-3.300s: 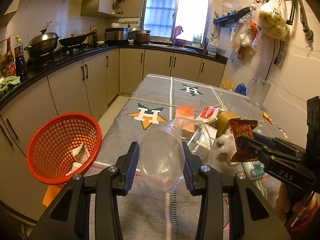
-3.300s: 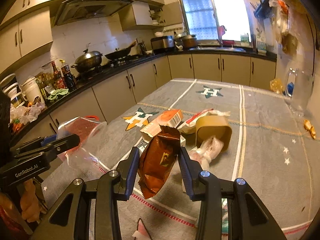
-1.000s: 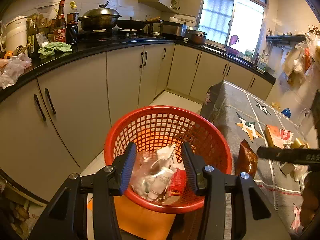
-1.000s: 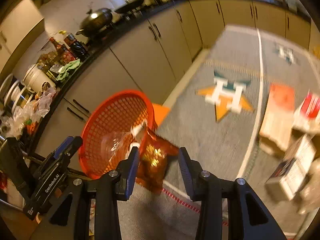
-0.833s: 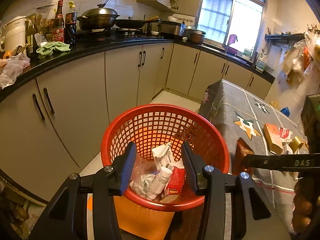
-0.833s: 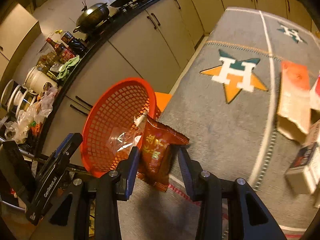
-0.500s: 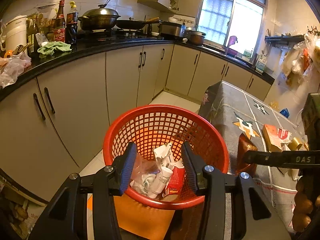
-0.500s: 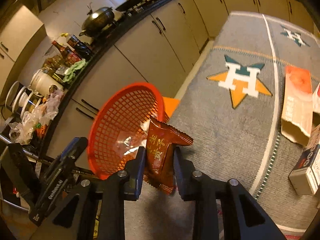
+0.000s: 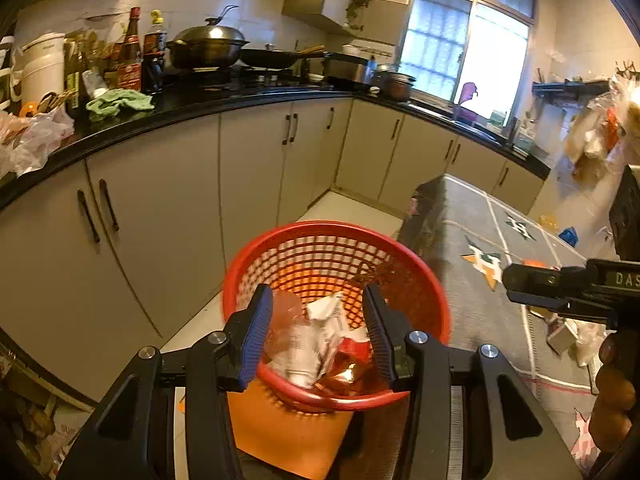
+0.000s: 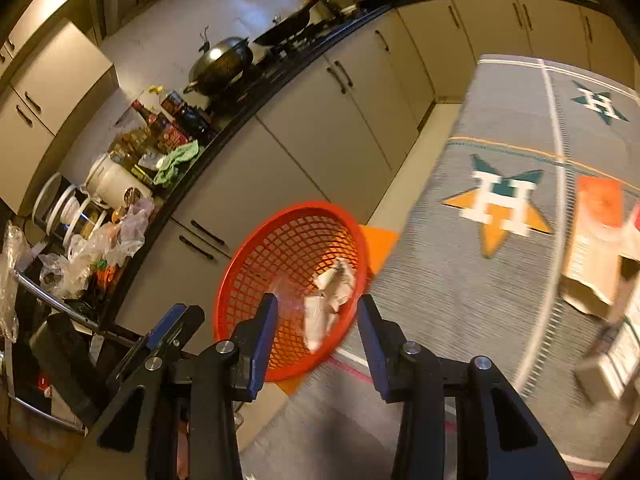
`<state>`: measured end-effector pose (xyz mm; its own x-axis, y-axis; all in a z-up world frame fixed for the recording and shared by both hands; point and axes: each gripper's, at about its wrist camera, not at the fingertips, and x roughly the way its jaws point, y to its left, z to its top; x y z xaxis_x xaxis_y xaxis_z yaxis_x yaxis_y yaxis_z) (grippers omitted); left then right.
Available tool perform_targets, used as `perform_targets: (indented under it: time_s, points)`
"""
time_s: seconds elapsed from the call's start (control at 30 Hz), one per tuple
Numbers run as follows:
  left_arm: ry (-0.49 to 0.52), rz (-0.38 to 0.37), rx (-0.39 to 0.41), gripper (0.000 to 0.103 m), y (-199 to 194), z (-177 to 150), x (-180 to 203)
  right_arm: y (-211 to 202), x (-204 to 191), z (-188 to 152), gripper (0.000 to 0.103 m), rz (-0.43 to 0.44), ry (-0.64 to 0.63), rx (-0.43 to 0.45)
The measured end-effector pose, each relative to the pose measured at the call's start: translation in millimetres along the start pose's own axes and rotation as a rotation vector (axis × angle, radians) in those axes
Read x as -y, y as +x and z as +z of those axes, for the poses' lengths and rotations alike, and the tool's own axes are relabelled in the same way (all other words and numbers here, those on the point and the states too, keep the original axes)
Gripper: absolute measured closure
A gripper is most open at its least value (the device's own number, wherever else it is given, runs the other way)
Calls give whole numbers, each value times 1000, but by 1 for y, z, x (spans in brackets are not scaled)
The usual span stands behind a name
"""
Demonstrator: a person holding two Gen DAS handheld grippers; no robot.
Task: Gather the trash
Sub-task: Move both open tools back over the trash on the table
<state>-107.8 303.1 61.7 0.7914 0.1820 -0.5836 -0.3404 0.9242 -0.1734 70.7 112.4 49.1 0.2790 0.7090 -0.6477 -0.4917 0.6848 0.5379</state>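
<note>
One red basket (image 9: 416,288) sits beside the table's edge (image 10: 400,280), on an orange stool (image 9: 288,432), with white wrappers (image 9: 316,332) and a brown snack bag (image 9: 344,376) inside it. My right gripper (image 10: 316,332) has just been opening; nothing sits between its jaws, which frame the basket. My left gripper (image 9: 316,332) hovers above the basket, jaws apart and empty. More packaging (image 10: 596,240) lies across the grey star-patterned tablecloth (image 10: 440,300).

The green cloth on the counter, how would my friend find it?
Follow the black countertop left from the big lidded wok. The green cloth lies crumpled below the sauce bottles, the only soft green thing among jars and plastic bags.
</note>
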Motion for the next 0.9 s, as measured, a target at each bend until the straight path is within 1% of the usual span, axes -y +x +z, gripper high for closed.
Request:
perform_targets:
  time_s: [0.3, 0.5, 0.53, 0.6, 0.67, 0.77, 0.9]
  points:
    - [87, -79, -7, 58, -8, -7, 55, -72, 28, -38, 58, -103, -38, 104]
    - [138, -134, -41, 58, -9, -14, 93, -127, 64, -61, 58, -183, -1, 179]
    - [153, -149, -53, 58, -8, -17, 104, -138, 73, -65, 58, -198, 11, 194]
    - [178, -173, -71, 55, -8, -21, 120, -155, 88, -71, 58, -229, 37, 217]
    - [212, -194, -89, 49, -7, -25, 141, -175, 107, -79, 58, -276, 81, 239]
    - [268, -227, -117, 42, -6, -32, 175, -194, 133, -90, 58, -345, 138, 248]
    - [358, -263, -146, 40, -2, -40, 222, -212, 165, -104, 56, -382, 213, 248]
